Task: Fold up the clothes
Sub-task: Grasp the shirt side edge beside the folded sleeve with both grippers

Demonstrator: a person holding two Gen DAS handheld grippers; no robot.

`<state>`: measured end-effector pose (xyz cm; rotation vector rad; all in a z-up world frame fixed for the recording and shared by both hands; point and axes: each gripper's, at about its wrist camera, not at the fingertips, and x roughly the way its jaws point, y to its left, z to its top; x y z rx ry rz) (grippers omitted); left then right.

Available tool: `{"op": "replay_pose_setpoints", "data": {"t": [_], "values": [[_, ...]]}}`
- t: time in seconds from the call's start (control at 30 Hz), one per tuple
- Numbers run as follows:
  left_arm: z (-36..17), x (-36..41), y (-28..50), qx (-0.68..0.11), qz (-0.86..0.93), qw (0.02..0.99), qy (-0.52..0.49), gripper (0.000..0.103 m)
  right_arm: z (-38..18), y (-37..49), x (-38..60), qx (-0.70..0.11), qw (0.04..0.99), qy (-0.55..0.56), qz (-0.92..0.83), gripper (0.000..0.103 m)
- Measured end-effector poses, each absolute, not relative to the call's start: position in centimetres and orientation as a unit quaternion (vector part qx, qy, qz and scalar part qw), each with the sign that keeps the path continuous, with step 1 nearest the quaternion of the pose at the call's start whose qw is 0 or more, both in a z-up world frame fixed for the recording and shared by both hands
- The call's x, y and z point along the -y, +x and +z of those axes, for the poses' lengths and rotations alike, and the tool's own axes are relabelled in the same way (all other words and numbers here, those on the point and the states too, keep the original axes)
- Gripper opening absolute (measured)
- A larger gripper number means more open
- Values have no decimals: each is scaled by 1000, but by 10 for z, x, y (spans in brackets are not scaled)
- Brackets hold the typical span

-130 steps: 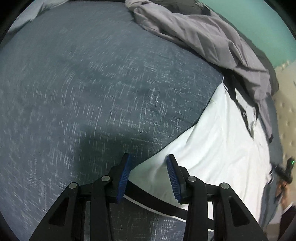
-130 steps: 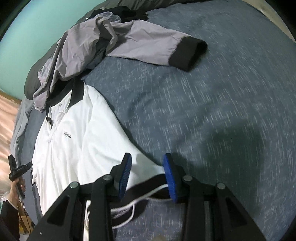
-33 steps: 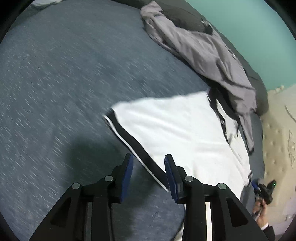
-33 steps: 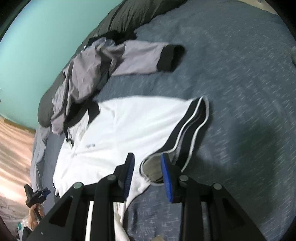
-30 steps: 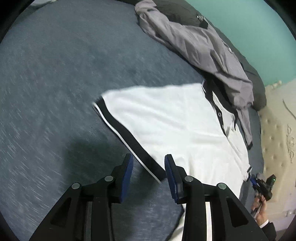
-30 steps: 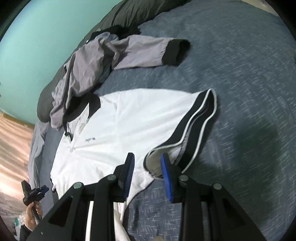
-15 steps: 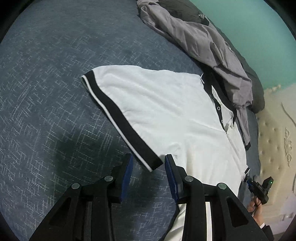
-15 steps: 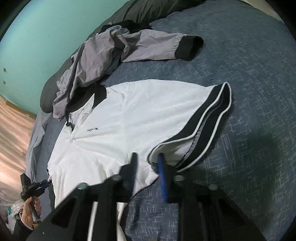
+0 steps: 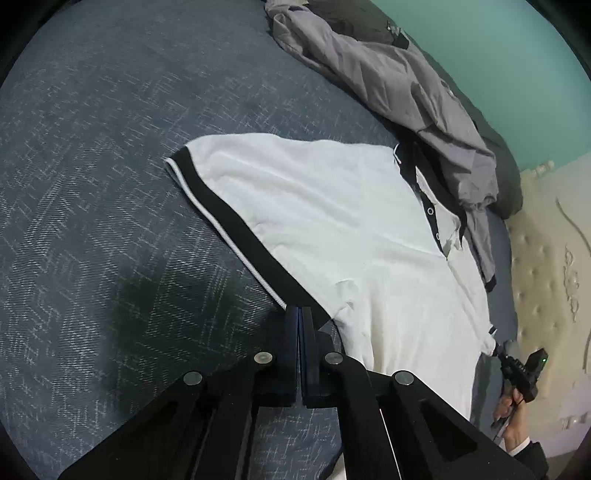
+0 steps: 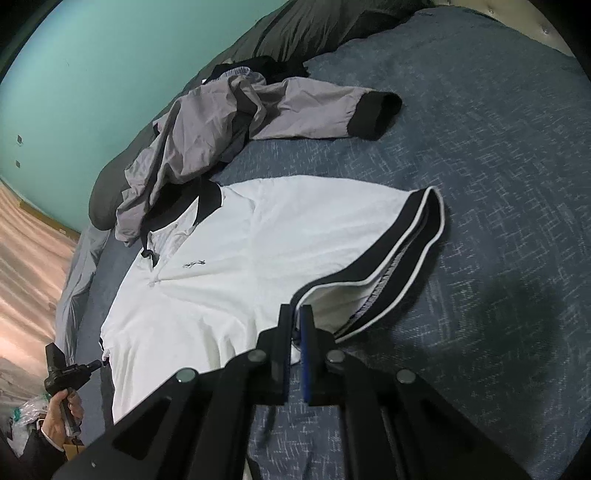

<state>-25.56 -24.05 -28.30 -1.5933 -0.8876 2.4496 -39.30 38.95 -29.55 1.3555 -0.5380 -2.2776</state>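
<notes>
A white polo shirt [image 9: 351, 221] with a black collar and black sleeve bands lies face up on the blue bedspread [image 9: 110, 184], sleeves spread to both sides. My left gripper [image 9: 298, 310] has its jaws closing flat together on the near end of one black sleeve band [image 9: 229, 221]. In the right wrist view the shirt [image 10: 240, 258] runs left from my right gripper [image 10: 295, 310], whose jaws are closing on the near corner of the other sleeve's gaping band [image 10: 413, 236]. Each view shows the other gripper small in a hand at the far sleeve: right [image 9: 496, 349], left [image 10: 99, 363].
A crumpled grey jacket [image 10: 207, 136] with black cuffs lies beyond the shirt and overlaps its collar, also as the grey jacket [image 9: 388, 74]. A dark pillow [image 10: 295, 33] lies along the teal wall. A cream tufted panel [image 9: 546, 258] and wooden floor [image 10: 29, 240] border the bed.
Both grippers went from open to shut on the sleeve corners. Before that the shirt was drawn out and its sleeves spread wide; the views have since steadied.
</notes>
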Motion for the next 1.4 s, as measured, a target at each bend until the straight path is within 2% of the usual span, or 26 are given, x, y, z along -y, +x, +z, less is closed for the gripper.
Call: {"op": "replay_pose_setpoints", "data": {"t": [0.13, 0.2, 0.33, 0.37, 0.43, 0.6, 0.63, 0.67, 0.8, 0.83, 1.4], "values": [[-285, 244, -252, 302, 797, 41, -522, 0, -293, -392, -395, 197, 215, 488, -823, 3], [-289, 243, -252, 313, 791, 43, -525, 4, -293, -391, -395, 199, 214, 488, -823, 3], [-292, 231, -255, 304, 794, 42, -526, 44, -296, -391, -392, 200, 214, 492, -820, 3], [-293, 229, -257, 305, 793, 41, -525, 50, -296, -391, -391, 200, 214, 492, -820, 3], [-297, 226, -260, 312, 790, 40, -527, 51, -297, -391, -389, 200, 215, 493, -819, 3], [-302, 227, -266, 321, 789, 41, -522, 49, -299, -392, -388, 199, 216, 494, -818, 3], [-302, 228, -267, 322, 790, 42, -520, 44, -299, -392, -388, 199, 217, 496, -817, 3], [-303, 229, -268, 323, 789, 44, -521, 31, -300, -393, -388, 198, 217, 497, -816, 3], [-300, 227, -274, 304, 793, 53, -526, 17, -303, -393, -387, 194, 217, 501, -815, 3], [-299, 227, -274, 302, 792, 56, -527, 2, -304, -393, -388, 194, 216, 502, -815, 3], [-284, 263, -253, 281, 793, 60, -536, 2, -301, -390, -405, 208, 208, 499, -815, 3]]}}
